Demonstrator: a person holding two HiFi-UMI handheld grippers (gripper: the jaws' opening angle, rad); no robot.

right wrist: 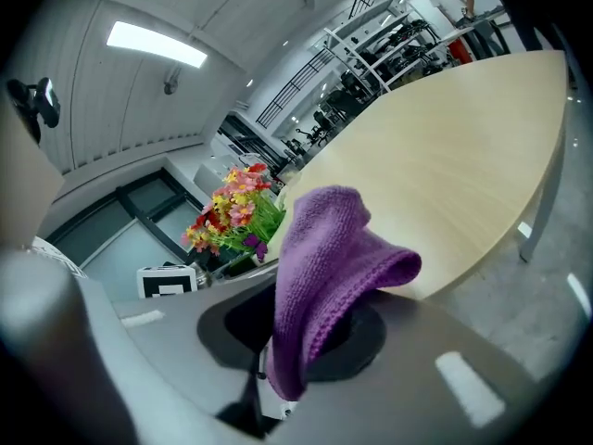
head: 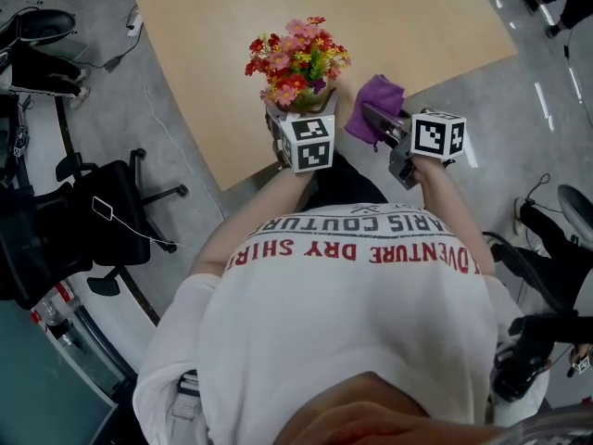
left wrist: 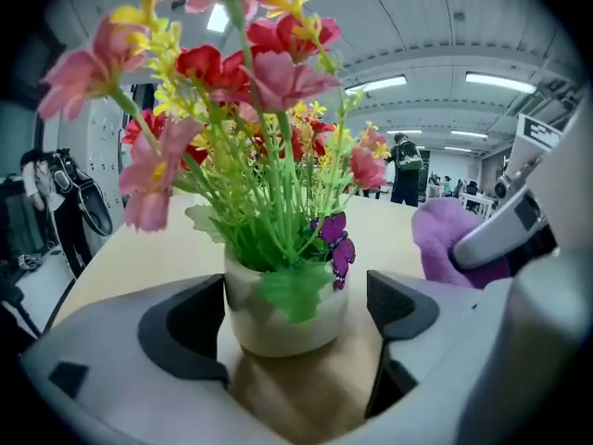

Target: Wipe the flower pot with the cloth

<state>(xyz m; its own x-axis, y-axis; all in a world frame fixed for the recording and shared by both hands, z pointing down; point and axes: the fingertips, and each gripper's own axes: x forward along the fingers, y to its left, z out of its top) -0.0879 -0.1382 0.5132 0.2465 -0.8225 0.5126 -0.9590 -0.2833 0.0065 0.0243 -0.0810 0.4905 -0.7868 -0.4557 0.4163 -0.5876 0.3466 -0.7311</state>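
A cream flower pot [left wrist: 283,318] with pink, red and yellow flowers [head: 296,58] stands near the front edge of the wooden table [head: 417,26]. My left gripper [head: 298,123] is around the pot. The jaws stand wide with the pot between them, and a strip of table shows between the pot and the right-hand pad [left wrist: 398,304]. To the right, my right gripper [head: 382,120] is shut on a purple cloth [head: 372,95]. In the right gripper view the cloth [right wrist: 329,258] bunches up above the jaws. The flowers [right wrist: 232,207] show beyond it to the left.
A black office chair [head: 111,211] stands on the floor to the left of the table, and another dark chair [head: 556,248] to the right. The table edge runs right under both grippers. Metal racks [right wrist: 389,44] and a distant person [left wrist: 405,170] are in the background.
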